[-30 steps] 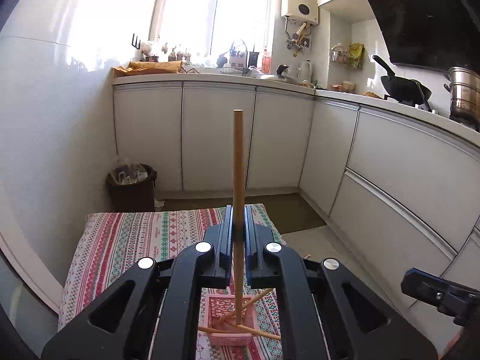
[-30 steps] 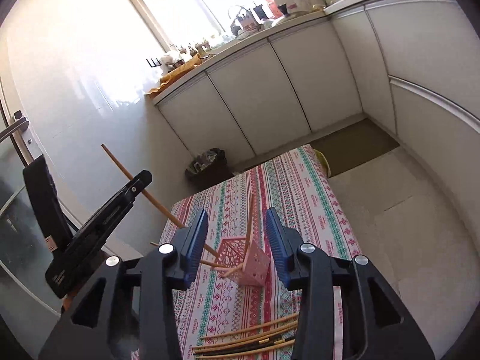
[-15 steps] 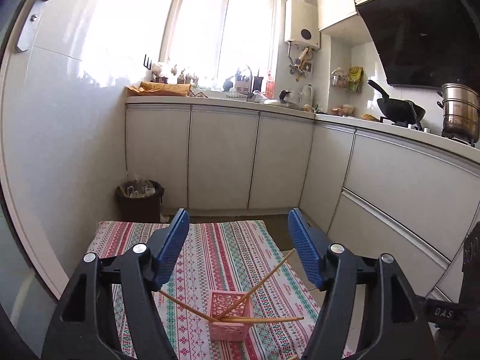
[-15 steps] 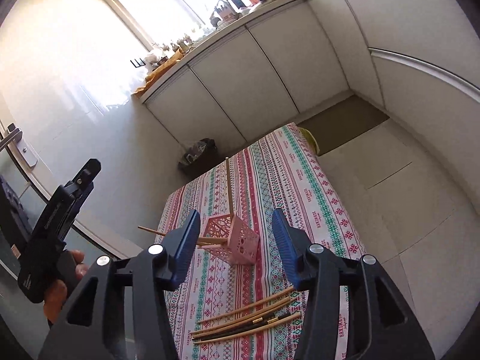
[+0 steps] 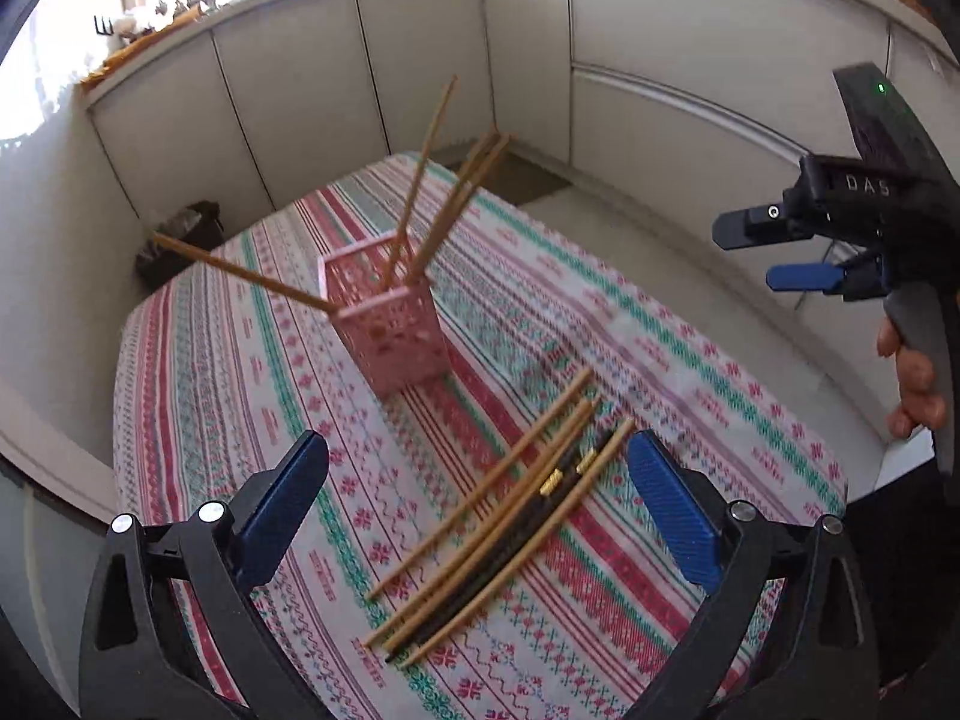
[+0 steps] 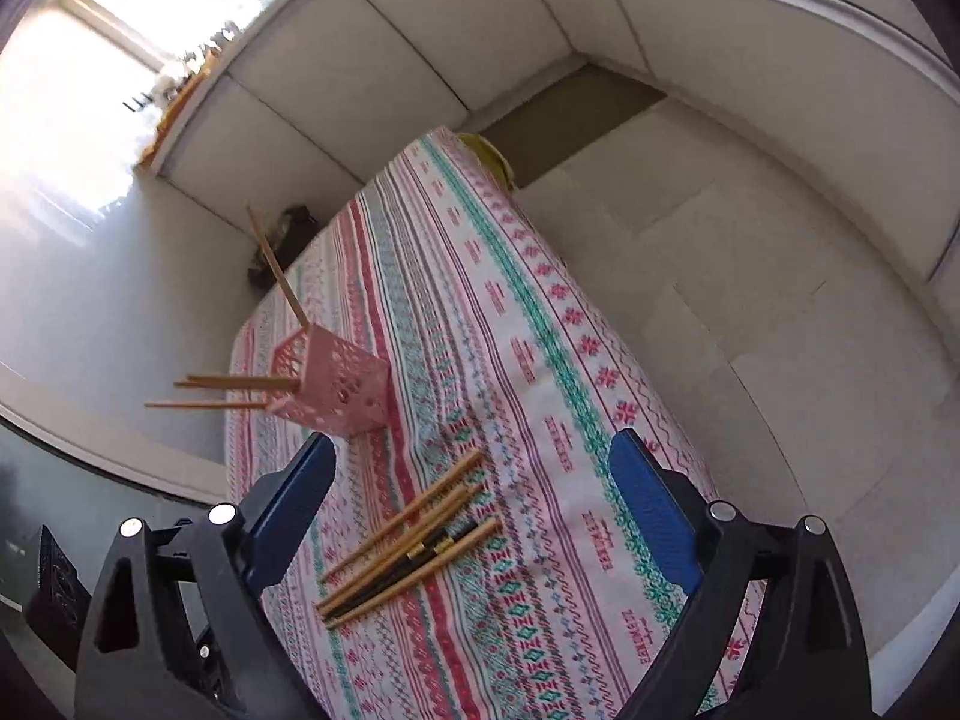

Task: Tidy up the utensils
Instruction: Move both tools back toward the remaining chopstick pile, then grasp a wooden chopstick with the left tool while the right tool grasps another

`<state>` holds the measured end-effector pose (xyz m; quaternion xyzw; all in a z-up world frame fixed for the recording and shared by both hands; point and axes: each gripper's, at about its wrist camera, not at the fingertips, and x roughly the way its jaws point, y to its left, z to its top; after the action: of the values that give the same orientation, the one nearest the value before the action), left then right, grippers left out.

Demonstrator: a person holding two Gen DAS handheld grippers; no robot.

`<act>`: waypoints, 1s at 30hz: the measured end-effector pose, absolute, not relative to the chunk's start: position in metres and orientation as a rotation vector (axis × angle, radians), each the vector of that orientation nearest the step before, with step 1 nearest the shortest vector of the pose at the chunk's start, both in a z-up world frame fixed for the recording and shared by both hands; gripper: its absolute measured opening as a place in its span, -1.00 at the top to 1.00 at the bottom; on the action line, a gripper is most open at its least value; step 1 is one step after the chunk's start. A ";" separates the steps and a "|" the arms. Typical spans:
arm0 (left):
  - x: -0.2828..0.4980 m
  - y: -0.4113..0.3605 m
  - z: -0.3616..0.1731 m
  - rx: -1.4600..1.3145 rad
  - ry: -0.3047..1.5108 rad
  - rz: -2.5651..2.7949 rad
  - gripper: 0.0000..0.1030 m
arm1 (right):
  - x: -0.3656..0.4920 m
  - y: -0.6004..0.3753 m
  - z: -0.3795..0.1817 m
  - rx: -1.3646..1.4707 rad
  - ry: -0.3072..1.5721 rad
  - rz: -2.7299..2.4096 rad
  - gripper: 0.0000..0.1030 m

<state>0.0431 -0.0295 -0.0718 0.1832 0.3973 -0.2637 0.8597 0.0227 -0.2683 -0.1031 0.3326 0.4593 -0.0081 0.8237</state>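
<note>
A pink lattice holder [image 5: 390, 324] stands on the patterned tablecloth [image 5: 630, 348] with several wooden chopsticks [image 5: 420, 180] leaning out of it. It also shows in the right wrist view [image 6: 336, 384]. A bundle of loose chopsticks [image 5: 504, 516], wooden and black, lies on the cloth in front of it, and shows in the right wrist view [image 6: 408, 546] too. My left gripper [image 5: 477, 510] is open and empty, hovering above the bundle. My right gripper [image 6: 471, 516] is open and empty over the same bundle; it also shows at the right of the left wrist view [image 5: 804, 252].
The small table is ringed by white kitchen cabinets [image 5: 360, 90]. A dark waste bin [image 5: 180, 234] stands on the floor beyond the table's far left corner. Tiled floor [image 6: 750, 276] lies to the right of the table.
My left gripper opened and let go of a wooden chopstick, which now stands in the pink holder. Both grippers then tilted down over the loose bundle.
</note>
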 end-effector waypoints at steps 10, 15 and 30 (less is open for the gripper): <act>0.026 -0.063 -0.134 0.588 1.048 -0.779 -0.86 | 0.021 -0.230 -0.136 0.583 1.180 0.055 -0.75; 0.029 -0.090 -0.144 0.663 1.145 -0.964 -0.86 | 0.023 -0.249 -0.135 0.561 1.184 -0.022 -0.75; 0.063 -0.144 -0.167 0.762 1.273 -1.067 0.06 | 0.018 -0.303 -0.137 0.714 1.135 -0.077 -0.75</act>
<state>0.0632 -0.1444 -0.1671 0.3301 0.5516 -0.4624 0.6107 0.0179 -0.3028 -0.1369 0.3309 0.5259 -0.0357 0.7827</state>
